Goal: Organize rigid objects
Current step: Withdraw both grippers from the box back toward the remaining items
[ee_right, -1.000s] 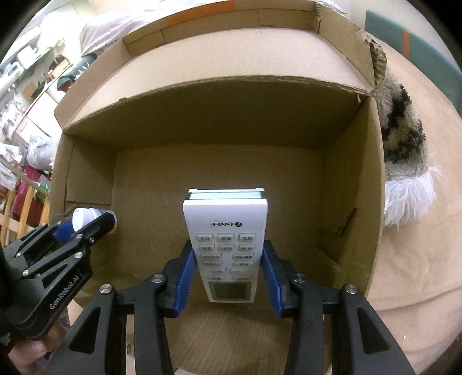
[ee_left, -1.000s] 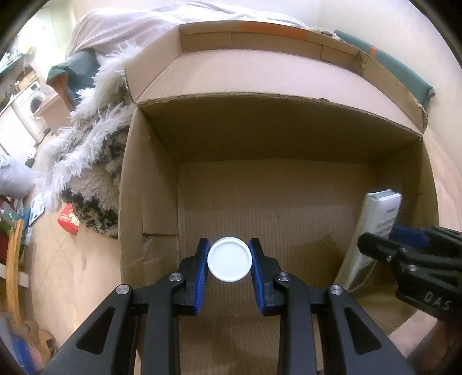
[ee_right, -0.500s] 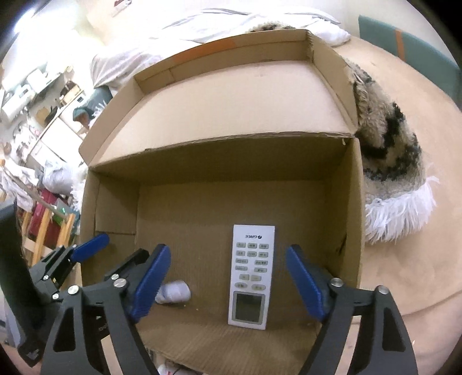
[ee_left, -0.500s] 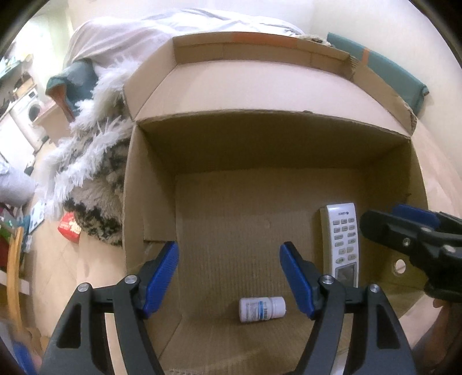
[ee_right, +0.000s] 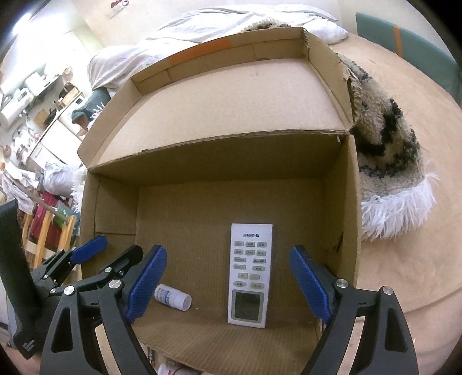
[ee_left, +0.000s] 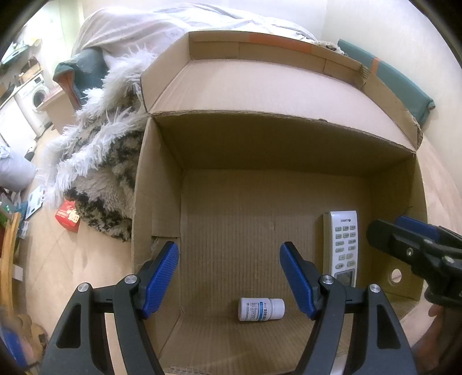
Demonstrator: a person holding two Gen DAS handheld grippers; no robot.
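Pale wood floor (ee_left: pixel 86 259). Shaggy rug (ee_left: pixel 98 161) by white bedding (ee_left: pixel 138 26). Washing machine (ee_left: pixel 39 96) far left. Red box (ee_left: pixel 68 216) on floor. Cream wall (ee_left: pixel 389 37).

A lived-in home interior, apparently a combined bedroom and living space: a bed covered with rumpled white bedding (ee_left: pixel 161 26) stands at the back, and a shaggy cream-and-black long-pile rug (ee_right: pixel 387 161) lies on the light wood-look floor (ee_left: pixel 86 265) beside a large open brown cardboard box (ee_left: pixel 156 207). At the far left a white front-loading washing machine (ee_left: pixel 36 96) sits under a counter, while the right wrist view shows cluttered white shelves and cabinets with small household items (ee_right: pixel 34 95). Small domestic litter, such as a red printed carton (ee_left: pixel 68 216), lies on the floor near the rug.
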